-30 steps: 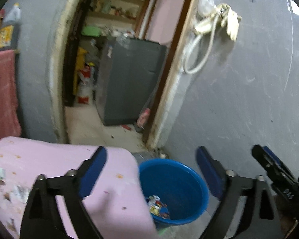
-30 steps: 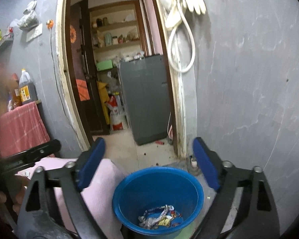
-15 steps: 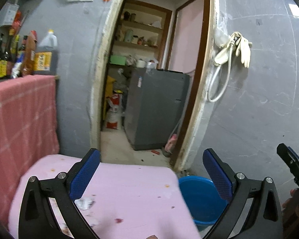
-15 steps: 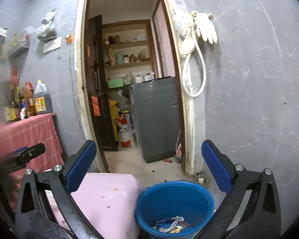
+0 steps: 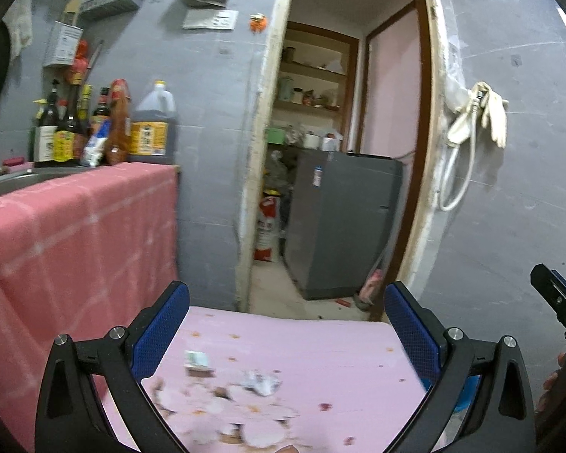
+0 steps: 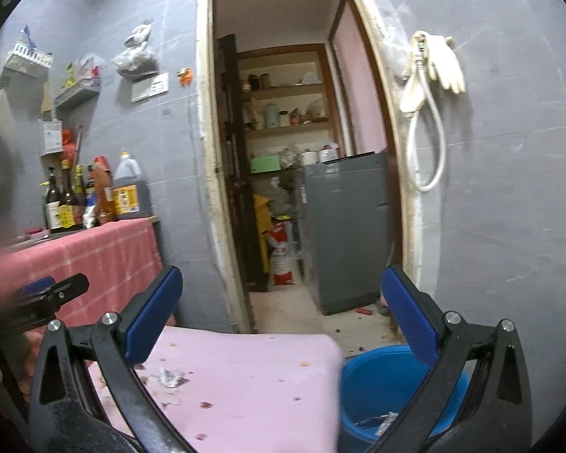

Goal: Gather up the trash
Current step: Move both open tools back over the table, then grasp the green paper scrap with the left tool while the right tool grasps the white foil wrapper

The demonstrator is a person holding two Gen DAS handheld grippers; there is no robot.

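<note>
A pink table [image 5: 320, 355] lies under both grippers. On it are a crumpled silver wrapper [image 5: 261, 382], a small printed paper scrap [image 5: 197, 361] and blurred peel bits and crumbs [image 5: 215, 413]. My left gripper [image 5: 286, 288] is open above the table's near part, nothing between its blue pads. My right gripper [image 6: 282, 271] is open and empty too, over the table's right end. A blue bucket [image 6: 377, 381] stands on the floor right of the table, with wrappers [image 6: 383, 419] in its bottom. The silver wrapper [image 6: 169, 377] also shows by the right gripper's left finger.
A counter draped in a pink checked cloth [image 5: 75, 234] stands left, with bottles and an oil jug [image 5: 153, 128] on it. Ahead, a doorway opens onto a grey cabinet [image 5: 339, 222]. Gloves and a hose [image 5: 471, 128] hang on the grey wall at right.
Both views have swung left and upward. The bucket slid out of the left wrist view and the table's littered top came in. The right jaws stand slightly wider.
</note>
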